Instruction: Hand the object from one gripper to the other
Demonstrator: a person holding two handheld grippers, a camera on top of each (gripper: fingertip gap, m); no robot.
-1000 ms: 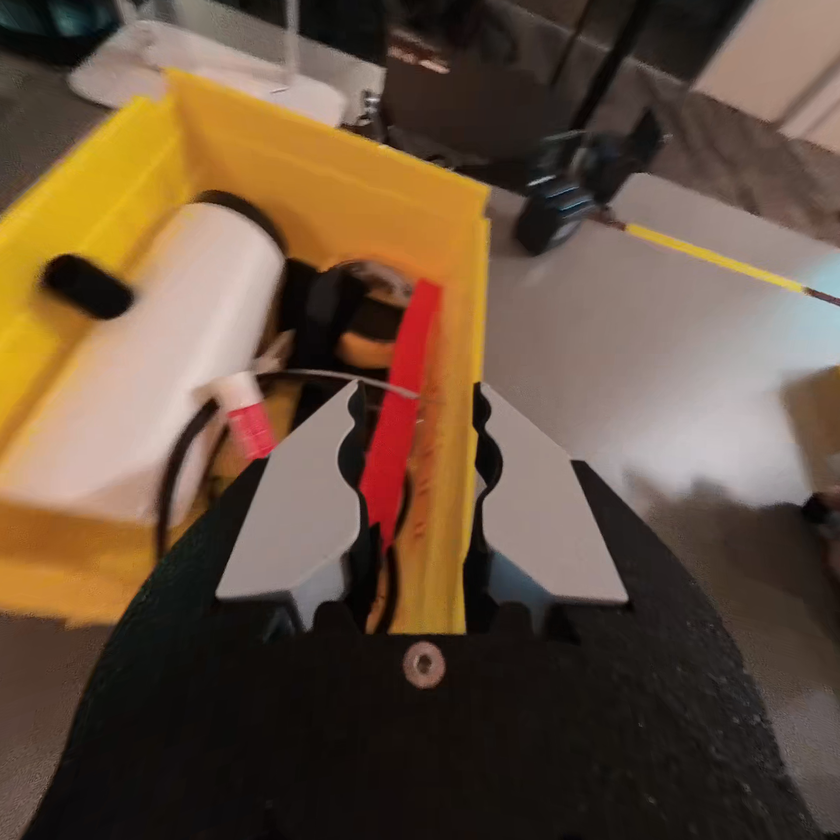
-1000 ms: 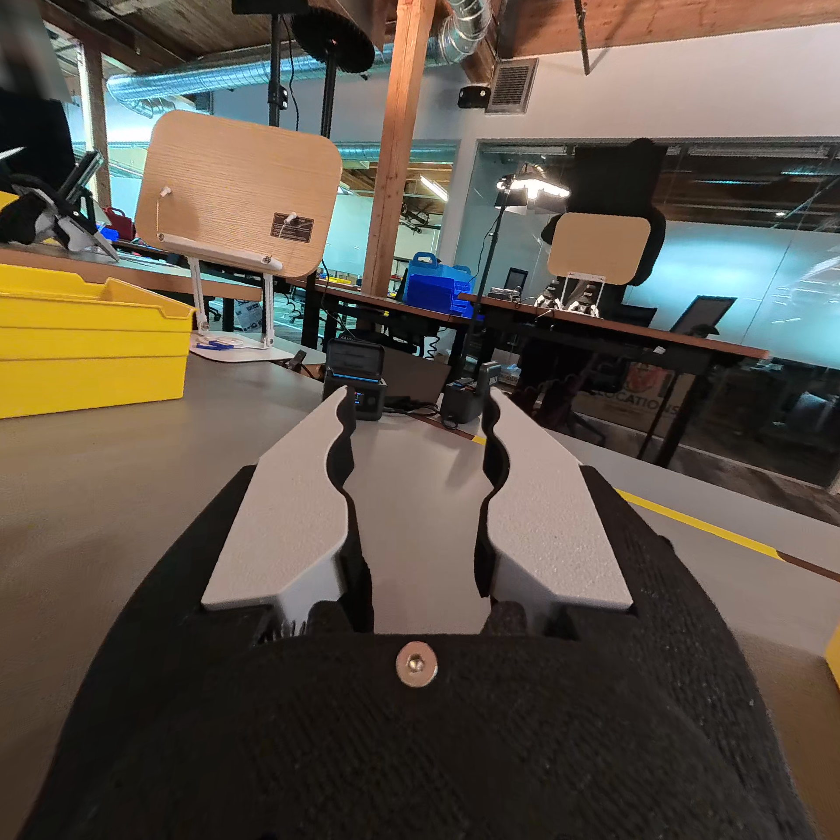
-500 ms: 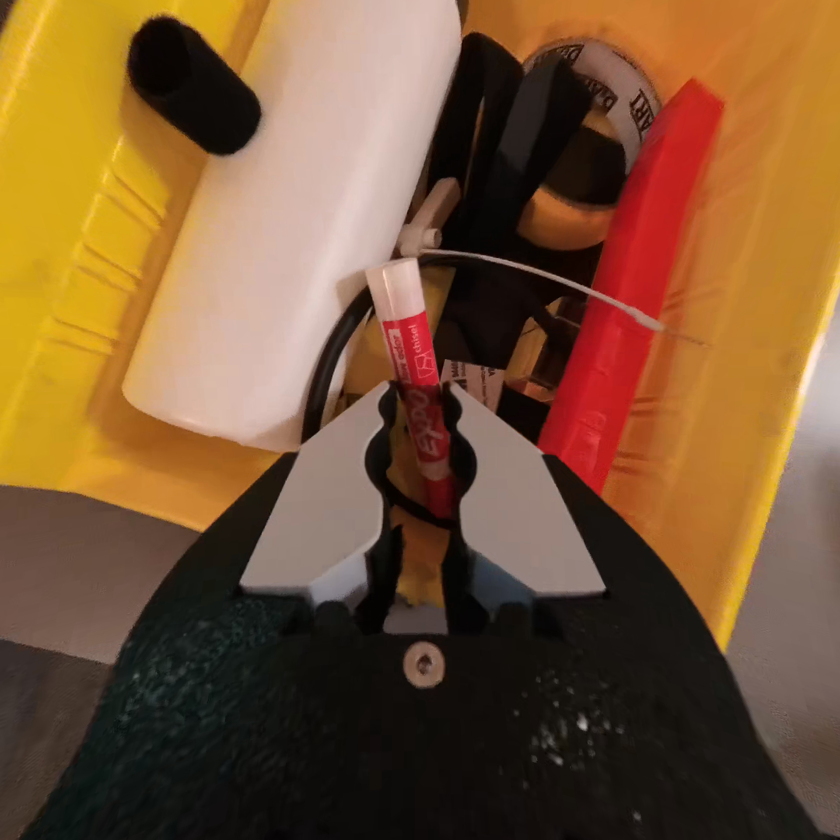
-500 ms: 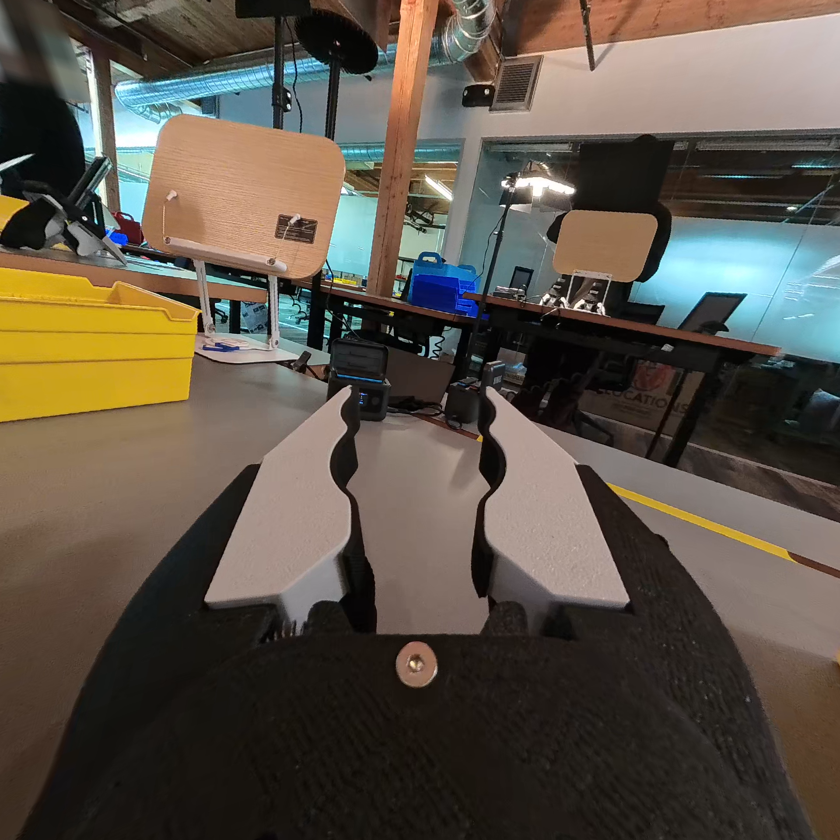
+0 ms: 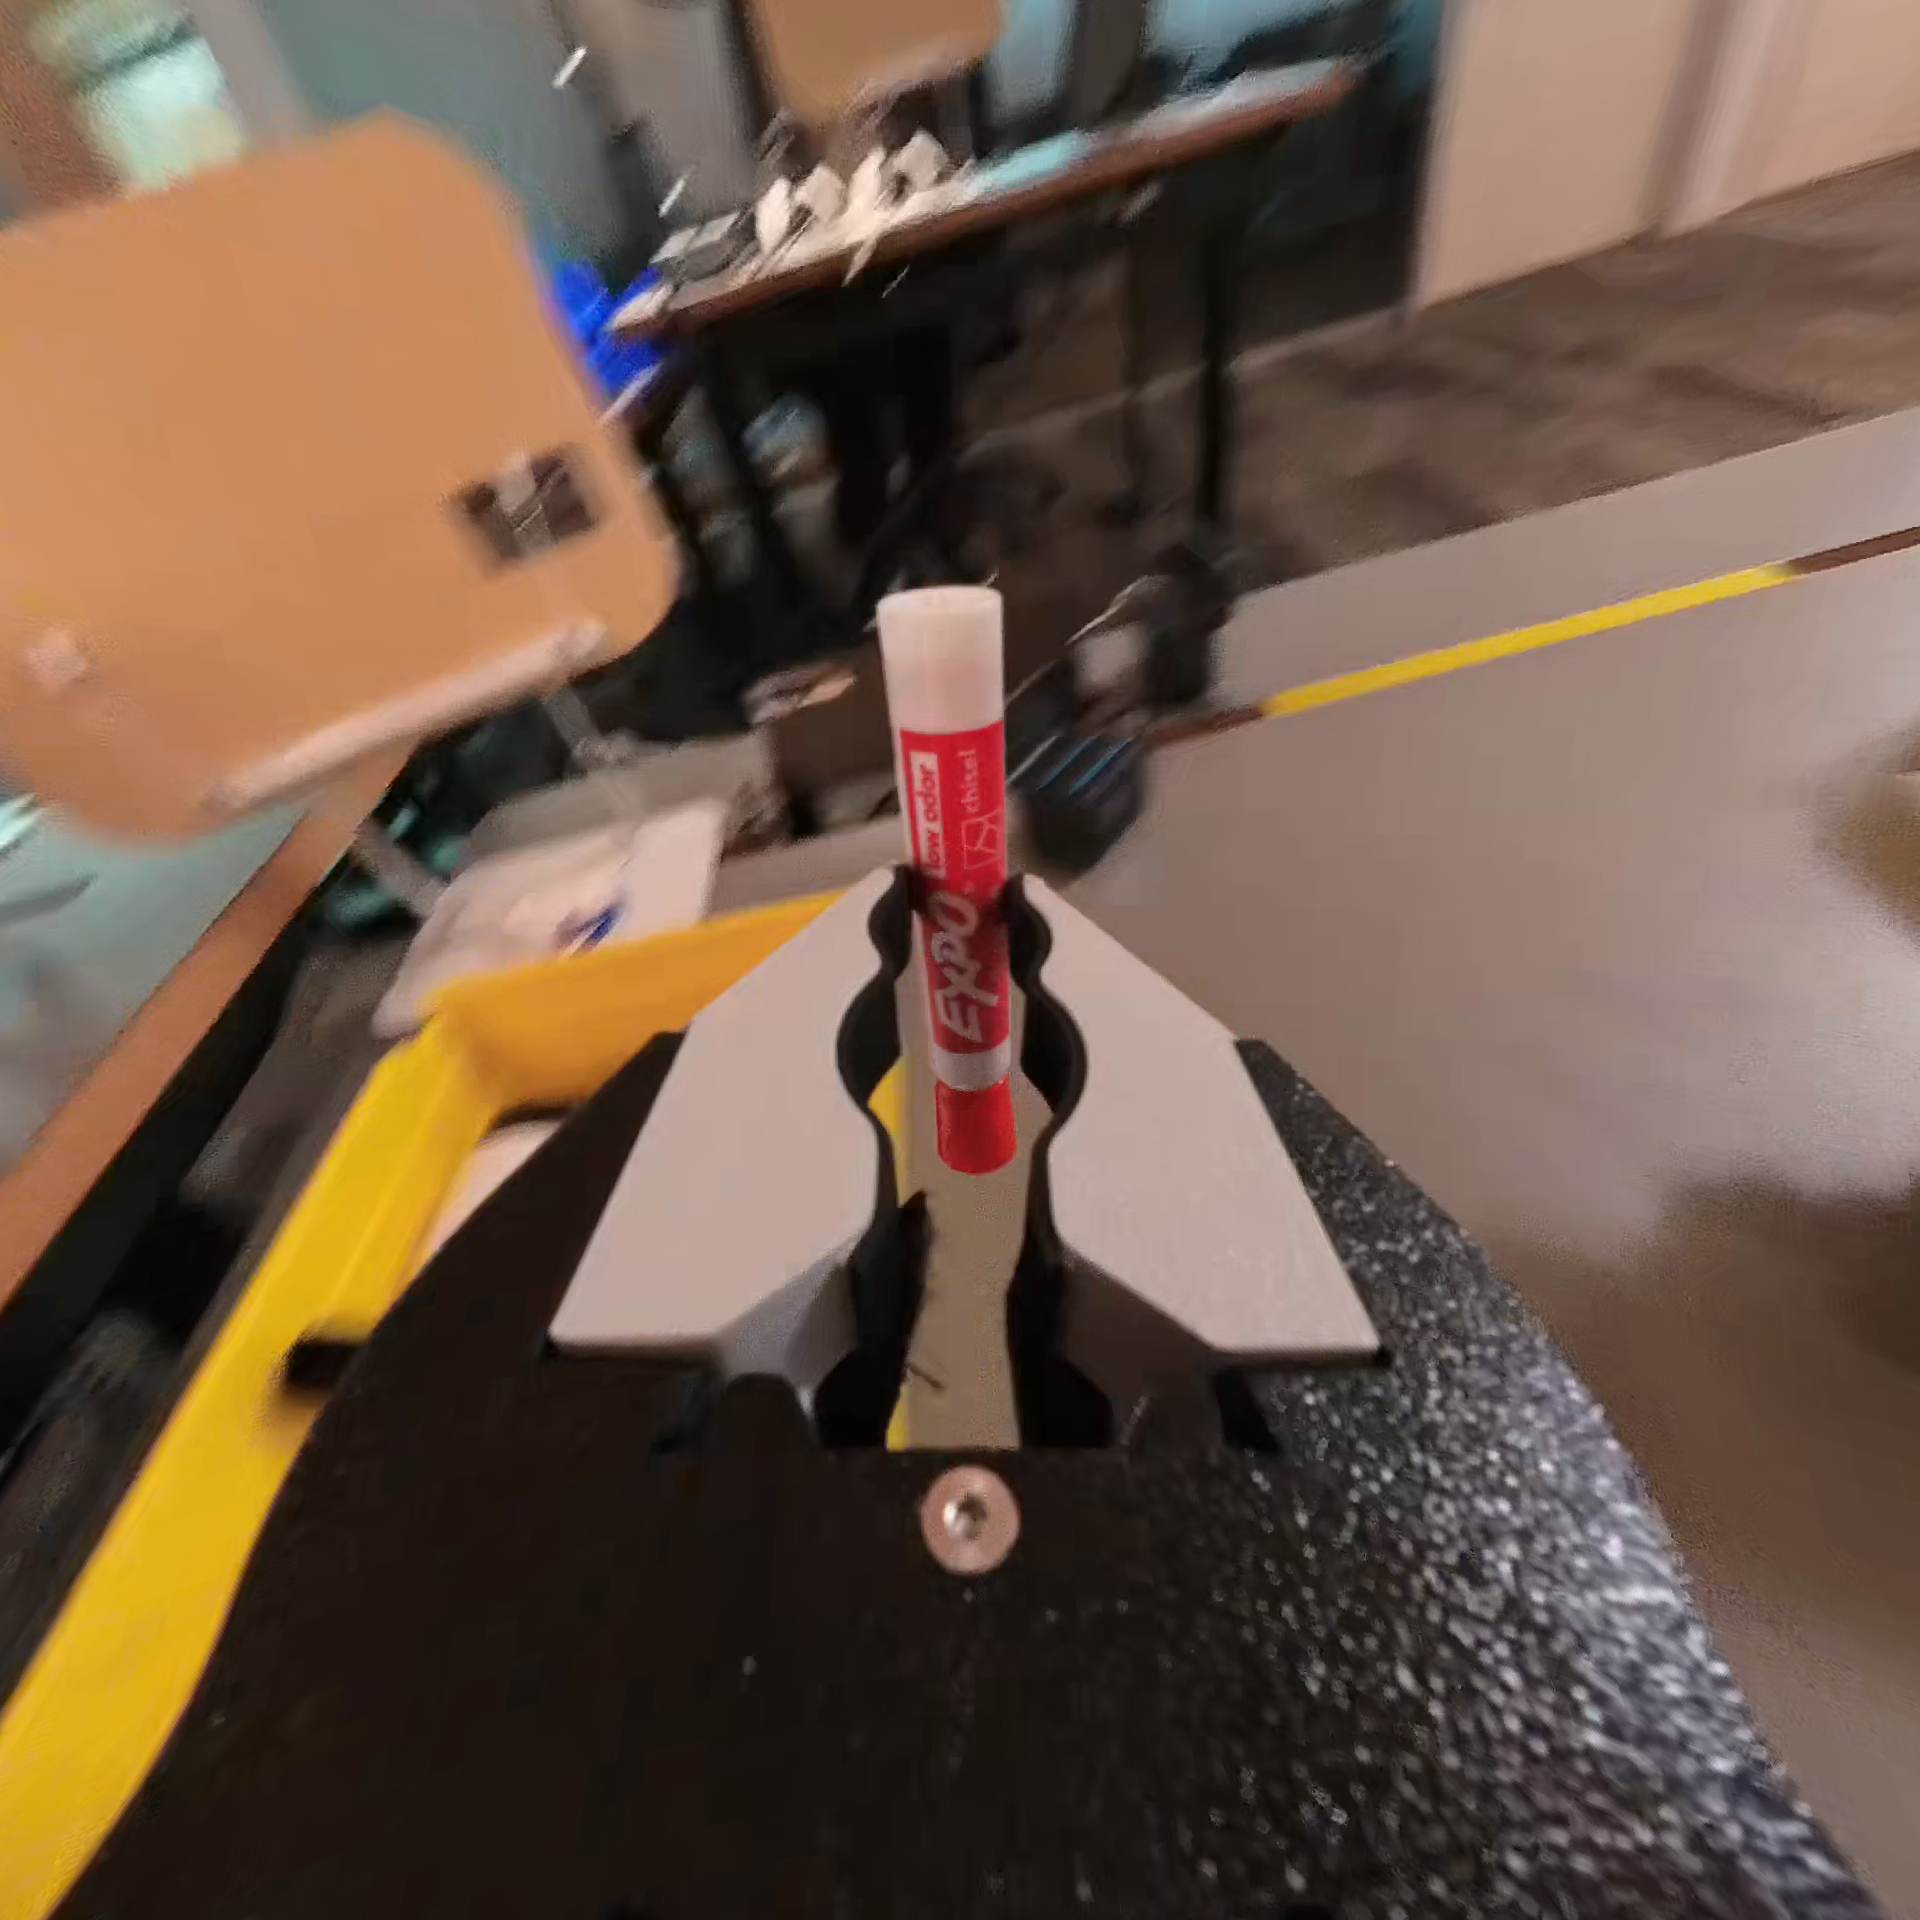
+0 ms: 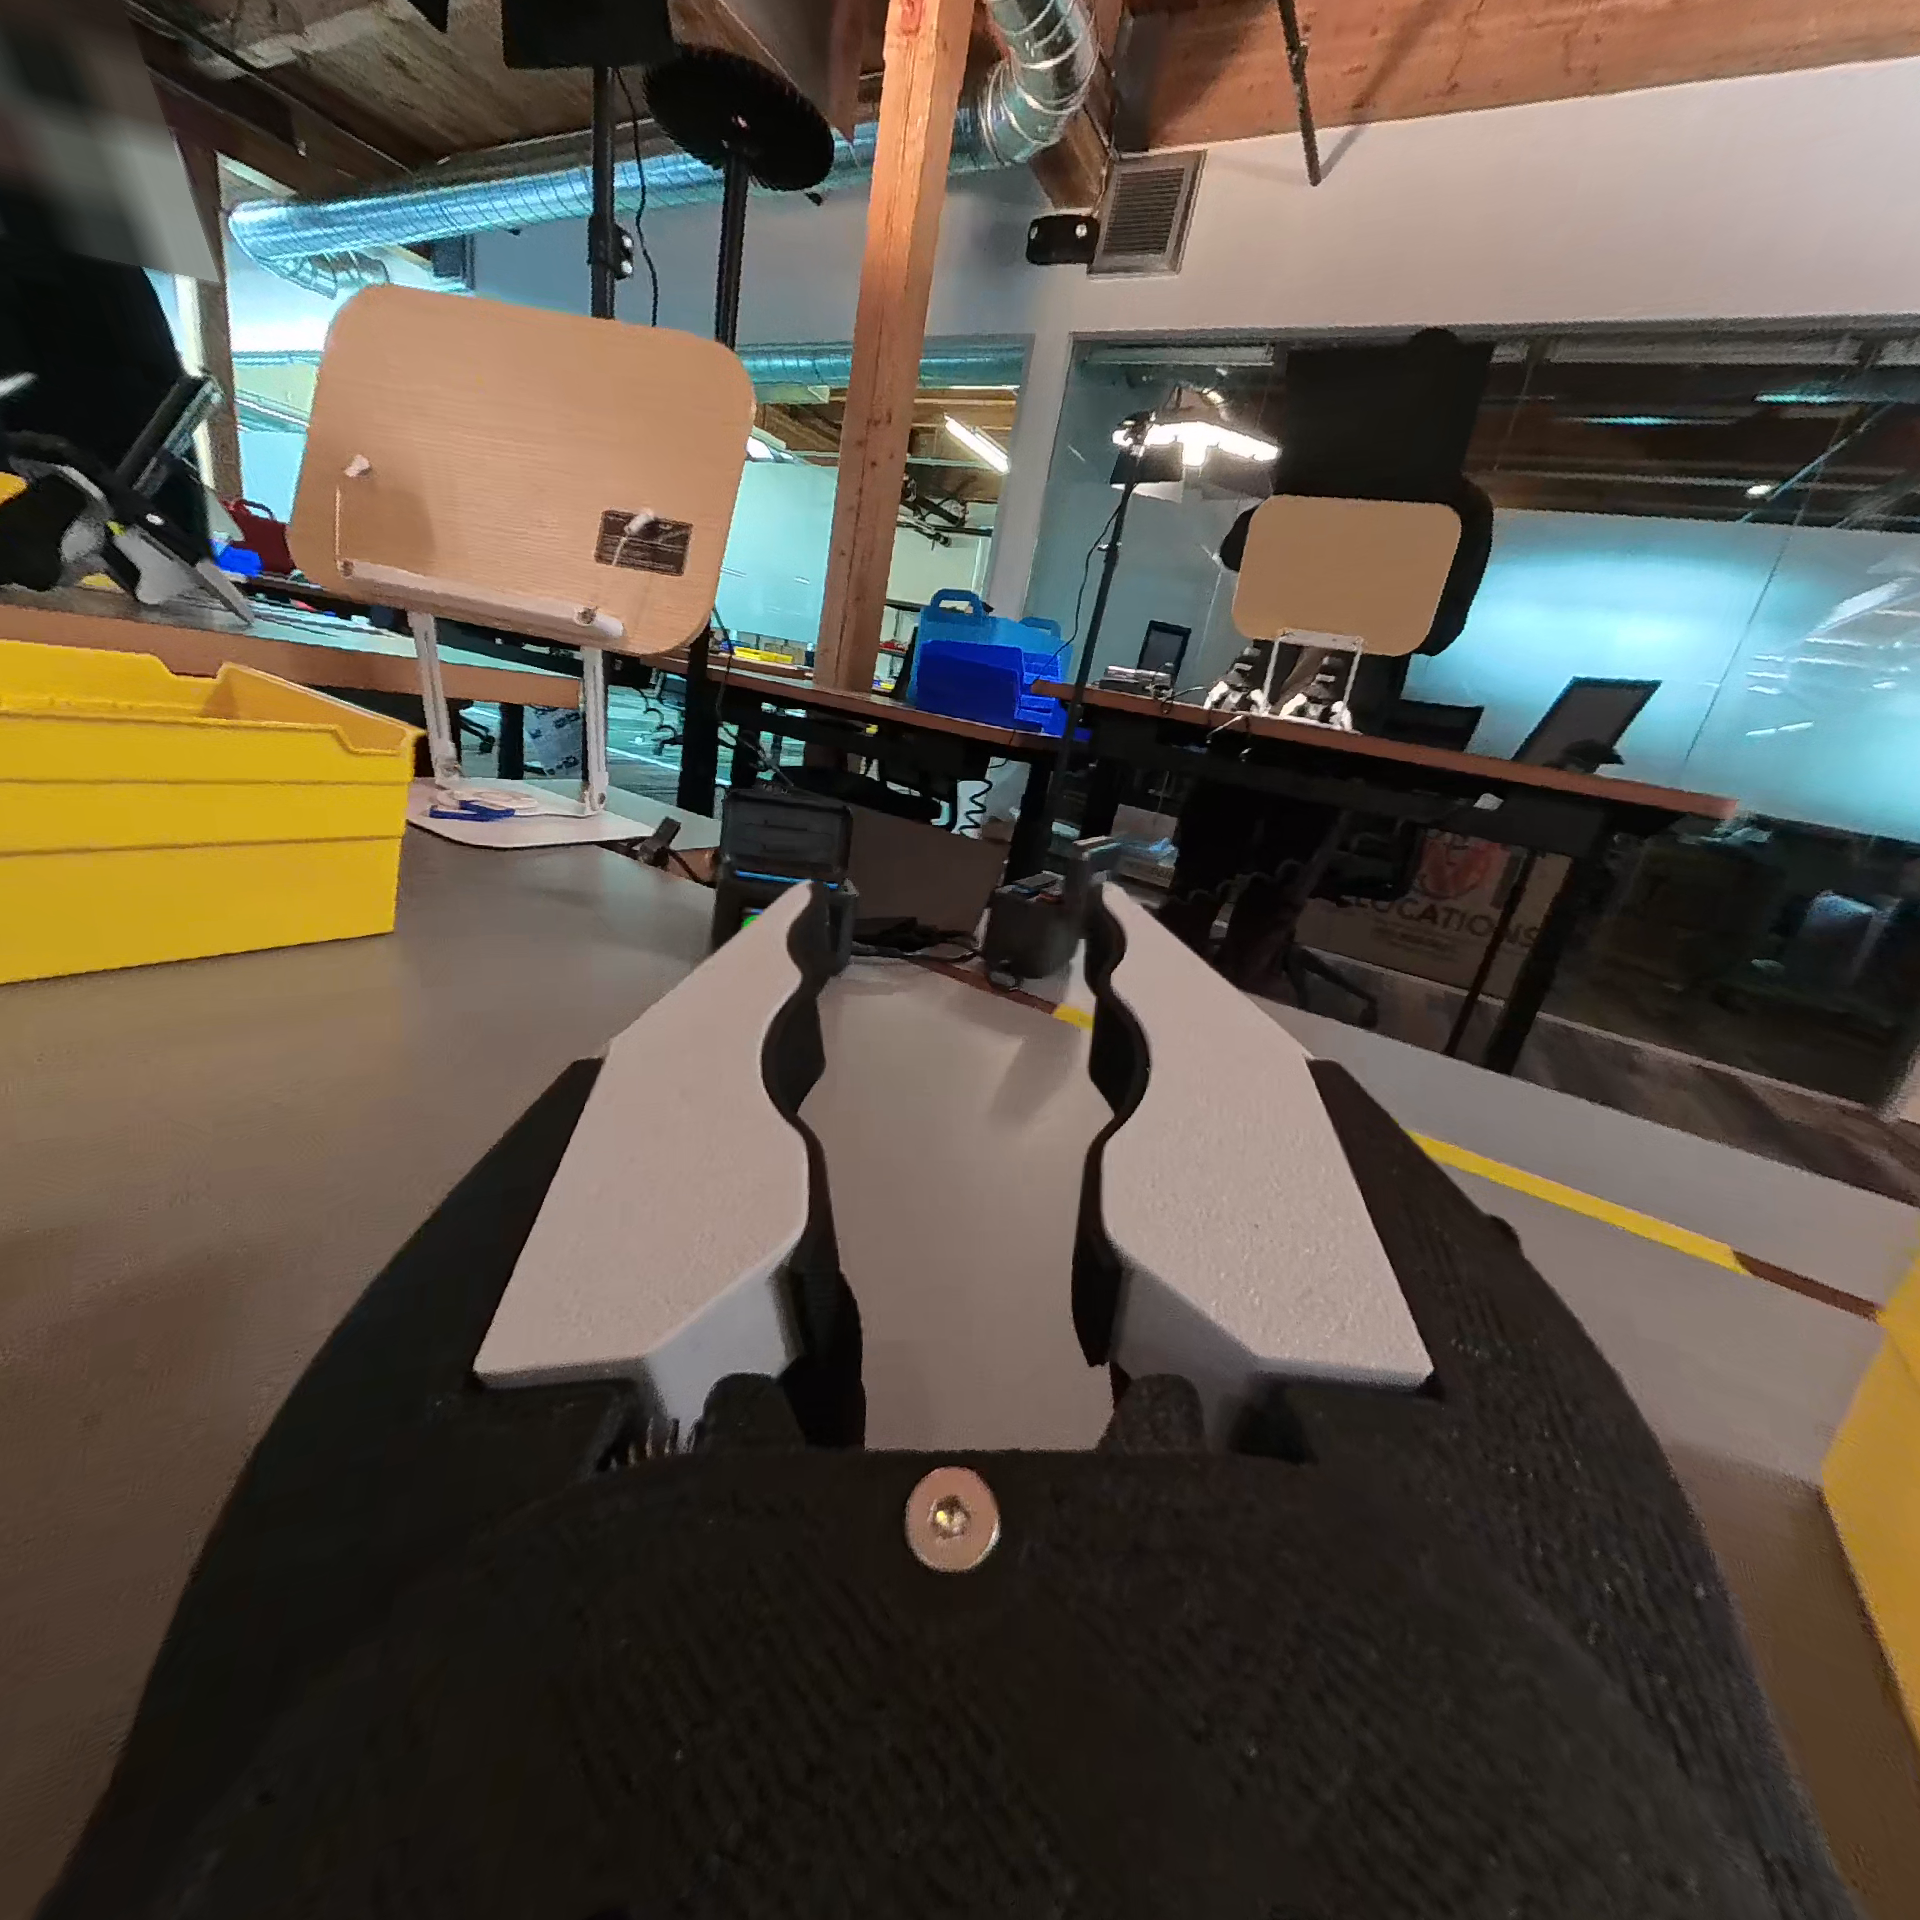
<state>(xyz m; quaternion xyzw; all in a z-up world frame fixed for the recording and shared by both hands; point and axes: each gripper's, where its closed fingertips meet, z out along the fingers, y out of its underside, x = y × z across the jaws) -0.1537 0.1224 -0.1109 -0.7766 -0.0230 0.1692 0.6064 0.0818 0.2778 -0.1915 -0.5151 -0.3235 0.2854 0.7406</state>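
Note:
A red and white marker (image 5: 951, 831) stands between the fingers of my left gripper (image 5: 956, 899), which is shut on its lower part. The white end points away from the gripper, the red end lies between the fingers. The left gripper is lifted above the yellow bin (image 5: 312, 1195). My right gripper (image 6: 951, 914) is open and empty, low over the grey table (image 6: 260, 1122). Far left in the right wrist view, the left gripper (image 6: 145, 540) shows small above the yellow bin (image 6: 187, 821).
A wooden board on a white stand (image 6: 520, 478) stands behind the bin. Two small black devices (image 6: 784, 873) sit on the table ahead of the right gripper. A yellow tape line (image 6: 1558, 1205) runs across the table. Another yellow bin's edge (image 6: 1881, 1507) is at right.
The left gripper closed on the marker inside the bin, then lifted it out and swung up to face the room. The right gripper stayed nearly still and open.

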